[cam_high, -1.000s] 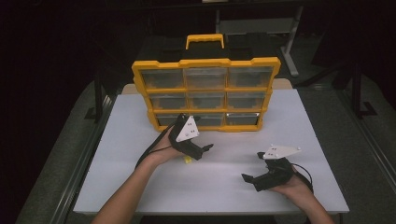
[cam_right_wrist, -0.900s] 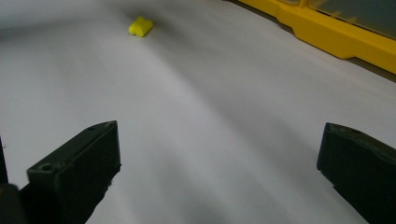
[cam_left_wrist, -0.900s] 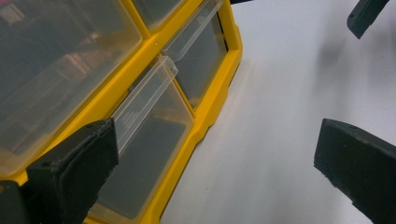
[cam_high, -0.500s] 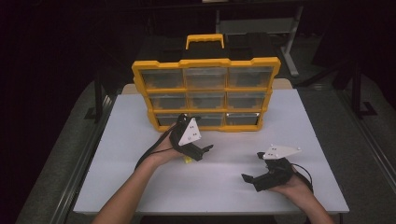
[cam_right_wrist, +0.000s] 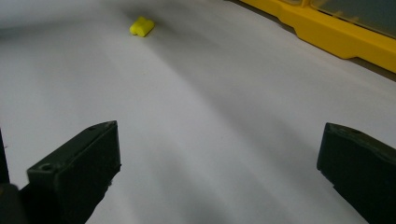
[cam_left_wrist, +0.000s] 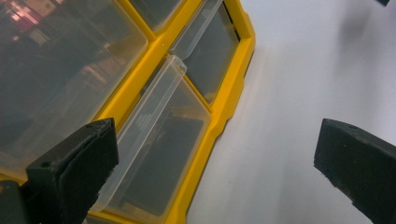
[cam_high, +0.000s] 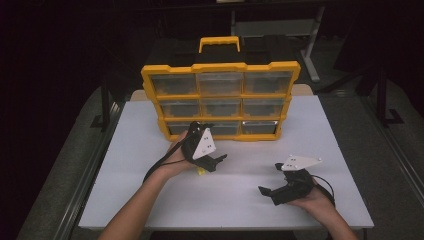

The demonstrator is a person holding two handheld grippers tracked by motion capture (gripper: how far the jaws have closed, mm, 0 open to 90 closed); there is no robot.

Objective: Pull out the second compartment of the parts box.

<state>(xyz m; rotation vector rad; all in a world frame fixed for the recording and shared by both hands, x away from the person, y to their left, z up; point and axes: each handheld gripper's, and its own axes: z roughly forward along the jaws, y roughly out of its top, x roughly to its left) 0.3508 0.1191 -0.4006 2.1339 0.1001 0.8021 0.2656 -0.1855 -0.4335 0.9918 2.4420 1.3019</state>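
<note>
A yellow organizer with clear drawers stands upright at the back of the white table. My left gripper is open just in front of its bottom row. In the left gripper view, the open gripper has a clear bottom drawer beside one jaw, with nothing held. A small yellow piece lies on the table under the left hand and shows far off in the right gripper view. My right gripper rests open and empty low over the front right of the table.
The organizer's yellow carry handle sticks up at the back. The organizer's yellow base runs along the right gripper view's upper right. Dark floor and metal stands surround the table.
My left gripper has shifted slightly toward the organizer's bottom row and tilted up. The right gripper has stayed where it was.
</note>
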